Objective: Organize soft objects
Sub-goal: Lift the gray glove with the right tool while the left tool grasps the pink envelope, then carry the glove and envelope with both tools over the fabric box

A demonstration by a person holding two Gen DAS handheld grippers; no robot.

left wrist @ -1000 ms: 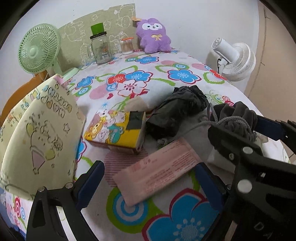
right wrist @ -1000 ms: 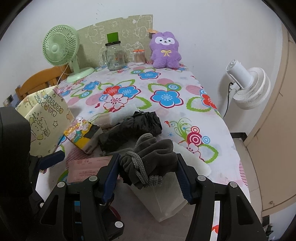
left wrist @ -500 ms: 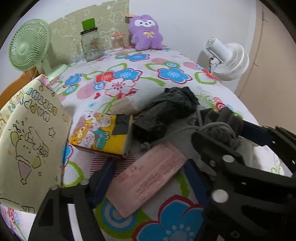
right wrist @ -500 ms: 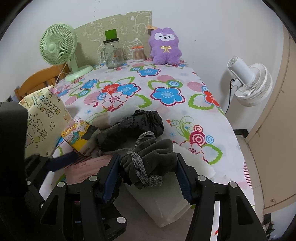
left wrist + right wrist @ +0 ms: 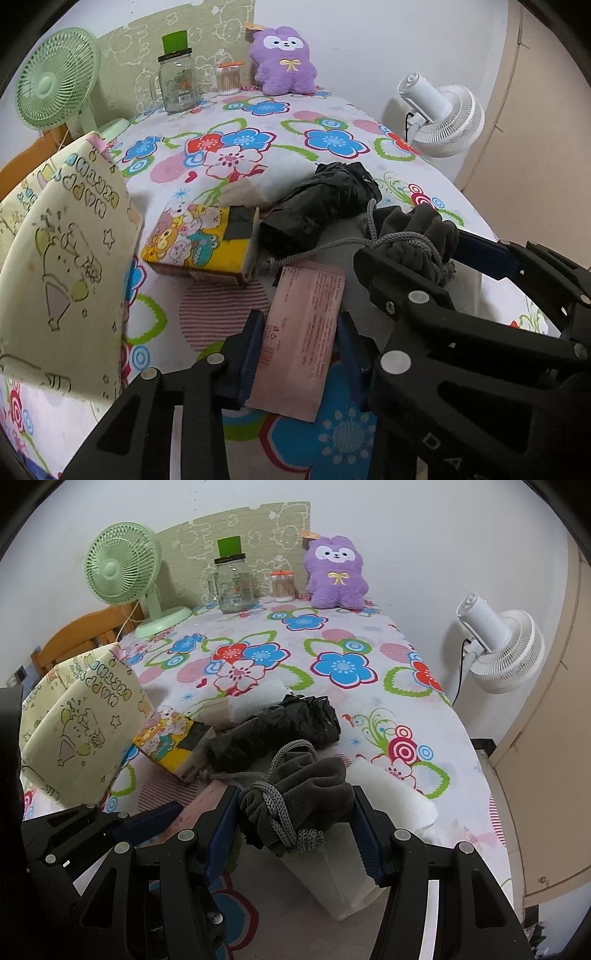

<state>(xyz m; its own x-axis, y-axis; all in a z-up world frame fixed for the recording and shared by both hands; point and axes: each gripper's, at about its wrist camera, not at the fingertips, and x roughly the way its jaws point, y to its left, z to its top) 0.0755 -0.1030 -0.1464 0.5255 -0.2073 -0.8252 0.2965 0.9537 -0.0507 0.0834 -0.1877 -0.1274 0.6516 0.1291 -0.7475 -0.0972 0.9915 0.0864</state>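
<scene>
Left wrist view gives me the floral tablecloth (image 5: 258, 122) filling the frame, with the yellow cartoon gift bag (image 5: 70, 266) standing open-topped on my left edge, which I judge to be the likely destination for the soft things. Next in size is the crumpled black plastic bag (image 5: 317, 206) lying mid-table, then the cartoon tissue pack (image 5: 195, 240) just beside it, then the pink flat packet (image 5: 303, 339). That packet is the thing the coming move turns on: its long axis runs nearly straight away from me, along the fingers, and it lies between the two blue pads of my left gripper (image 5: 299, 350), which are drawn in against its long edges and pinching it. The gift bag sits to the left of that grasp and near it, so the left arm is plainly the closer one.

Right wrist view shows my right gripper (image 5: 295, 819) squeezing a grey drawstring pouch (image 5: 303, 794) between its pads (the cord trails off toward the black bag). The pouch is held above a white foam block (image 5: 391, 790), on the far side of the packet from the gift bag, so I would move left first.
</scene>
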